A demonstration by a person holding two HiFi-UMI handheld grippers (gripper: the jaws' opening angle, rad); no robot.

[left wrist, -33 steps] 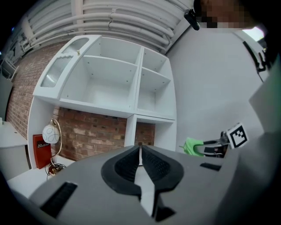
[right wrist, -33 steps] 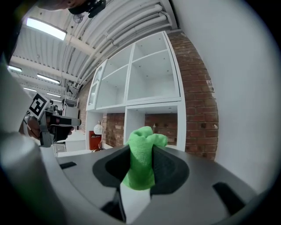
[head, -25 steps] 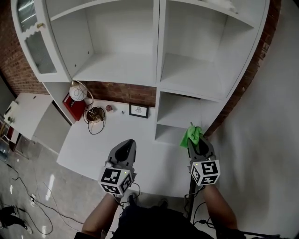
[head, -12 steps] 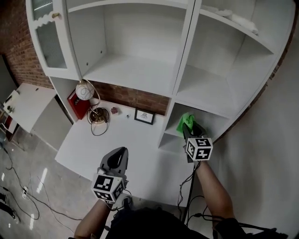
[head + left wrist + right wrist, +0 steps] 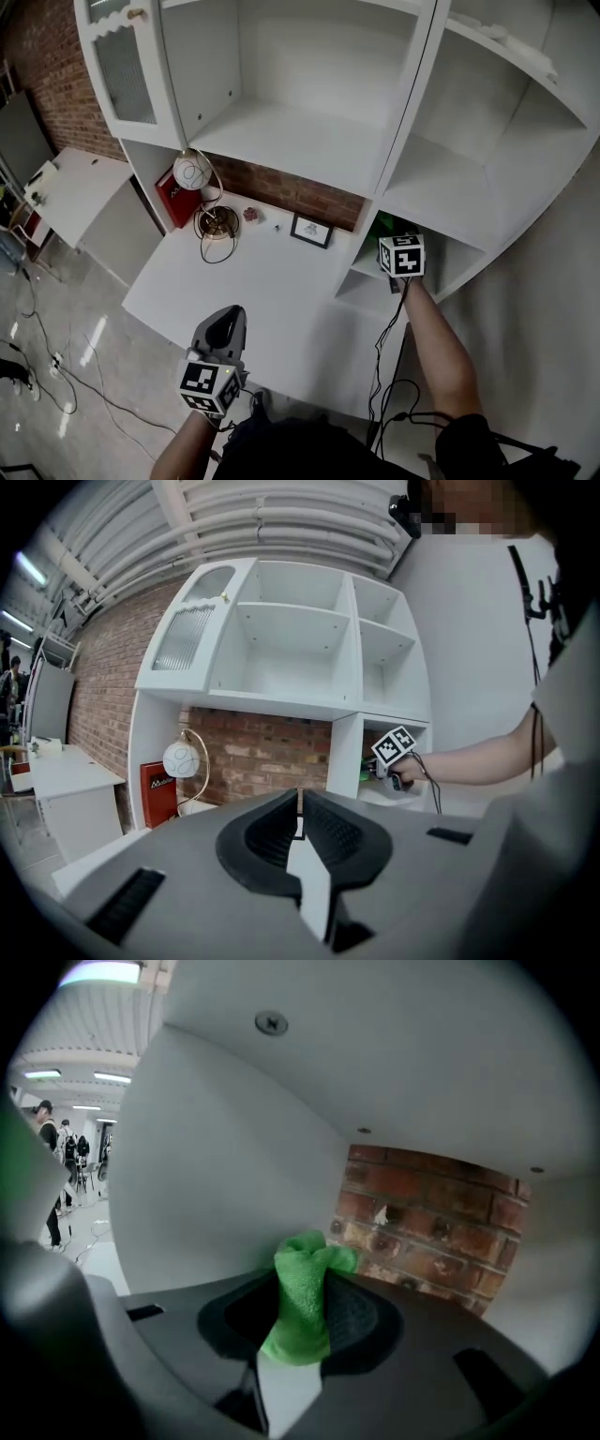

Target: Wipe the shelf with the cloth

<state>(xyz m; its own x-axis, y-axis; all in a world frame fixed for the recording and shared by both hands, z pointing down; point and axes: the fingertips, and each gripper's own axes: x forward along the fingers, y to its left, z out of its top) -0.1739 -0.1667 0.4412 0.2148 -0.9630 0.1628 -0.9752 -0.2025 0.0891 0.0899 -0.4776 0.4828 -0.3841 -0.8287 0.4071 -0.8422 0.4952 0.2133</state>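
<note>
My right gripper pinches the green cloth between its jaws, bunched end poking forward inside the low right shelf compartment toward its brick back wall, while my left gripper, jaws closed together on nothing, hangs well apart over the white desk.

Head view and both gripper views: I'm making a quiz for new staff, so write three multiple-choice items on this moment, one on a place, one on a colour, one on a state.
1. Where is the right gripper?
A) over the desk
B) inside a low right compartment of the shelf unit
C) at the glass door

2. What colour is the cloth?
A) green
B) red
C) white

3. How is the left gripper?
A) shut on the cloth
B) wide open
C) shut, empty

Answers:
1 B, white panels and a brick back wall surround it.
2 A, green fabric is pinched between the right jaws.
3 C, its jaws meet with nothing between them.
</note>
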